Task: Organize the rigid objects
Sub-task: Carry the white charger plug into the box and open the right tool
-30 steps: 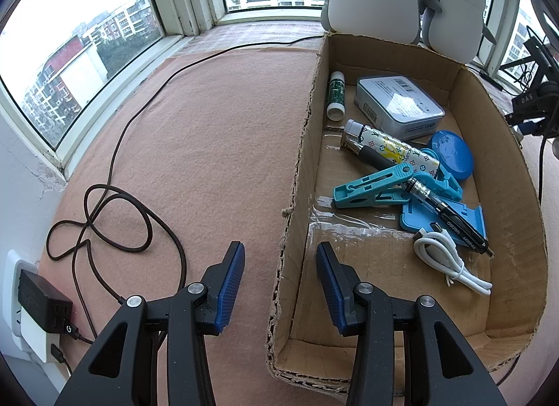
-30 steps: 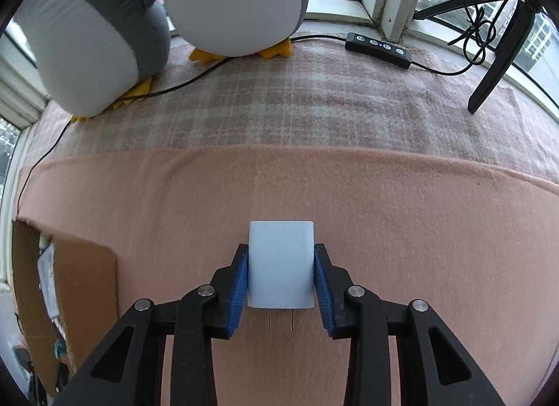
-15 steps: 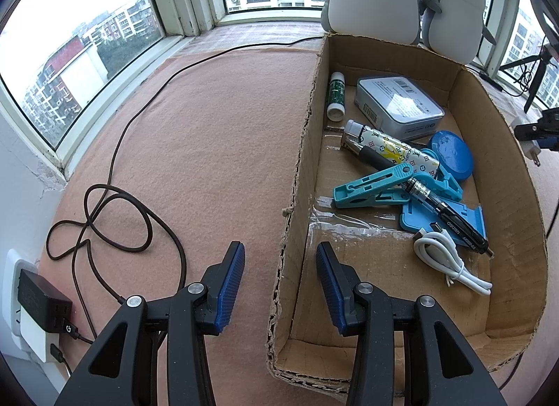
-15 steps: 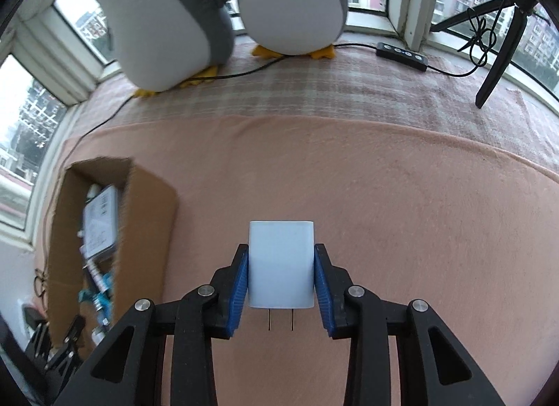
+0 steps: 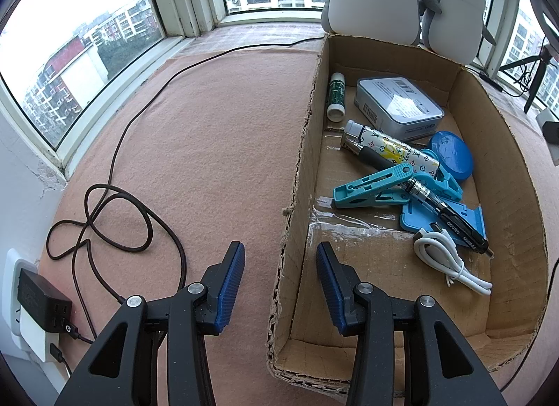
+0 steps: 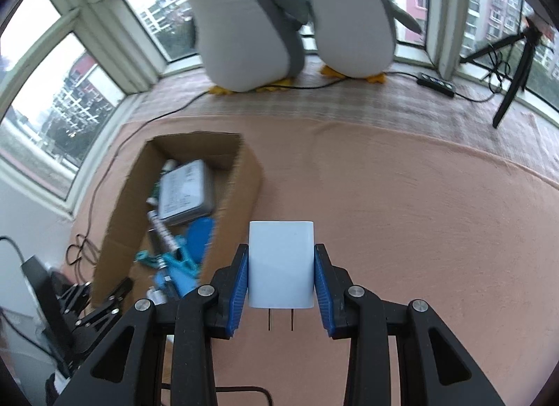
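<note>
My right gripper (image 6: pixel 281 266) is shut on a white plug charger (image 6: pixel 280 262), prongs pointing back at the camera, held above the pink blanket just right of the cardboard box (image 6: pixel 241 189). My left gripper (image 5: pixel 279 283) stands open astride the box's near left wall (image 5: pixel 297 196), pads clear of the cardboard. Inside the box lie a grey tin (image 5: pixel 398 109), a small green tube (image 5: pixel 337 96), a patterned tube (image 5: pixel 391 147), a blue disc (image 5: pixel 450 154), a teal clip (image 5: pixel 370 189), a black pen (image 5: pixel 447 210) and a coiled white cable (image 5: pixel 443 259).
Two plush penguins (image 6: pixel 244 21) (image 6: pixel 353 18) sit on the window ledge behind the box. A brown cable (image 5: pixel 104 217) loops over the blanket to a black adapter (image 5: pixel 38 301) at a wall socket. A tripod leg (image 6: pixel 513 67) and an inline switch (image 6: pixel 436 84) are far right.
My right gripper has risen and swung left with the charger, bringing the box into its view. The left gripper has not moved.
</note>
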`<action>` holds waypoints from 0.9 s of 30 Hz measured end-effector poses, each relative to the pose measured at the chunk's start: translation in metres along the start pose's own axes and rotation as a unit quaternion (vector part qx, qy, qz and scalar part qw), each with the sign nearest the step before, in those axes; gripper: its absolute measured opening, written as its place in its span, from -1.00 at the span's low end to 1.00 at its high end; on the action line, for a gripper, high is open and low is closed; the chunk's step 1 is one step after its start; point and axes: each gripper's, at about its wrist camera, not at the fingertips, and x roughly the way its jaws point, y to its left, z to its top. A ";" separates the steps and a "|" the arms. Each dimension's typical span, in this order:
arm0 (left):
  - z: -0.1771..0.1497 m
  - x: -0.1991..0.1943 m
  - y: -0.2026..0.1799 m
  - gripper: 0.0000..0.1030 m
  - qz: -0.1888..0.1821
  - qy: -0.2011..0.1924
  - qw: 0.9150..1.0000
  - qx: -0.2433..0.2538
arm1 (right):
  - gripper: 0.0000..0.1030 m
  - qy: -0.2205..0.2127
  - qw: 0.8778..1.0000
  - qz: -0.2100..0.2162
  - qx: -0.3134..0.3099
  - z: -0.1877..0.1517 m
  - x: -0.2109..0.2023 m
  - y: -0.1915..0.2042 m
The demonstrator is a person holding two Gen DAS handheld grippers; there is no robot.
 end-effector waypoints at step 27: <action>0.000 0.000 0.002 -0.10 0.000 -0.001 1.000 -0.002 | -0.38 0.012 0.991 0.024 -0.131 -0.024 0.048 0.119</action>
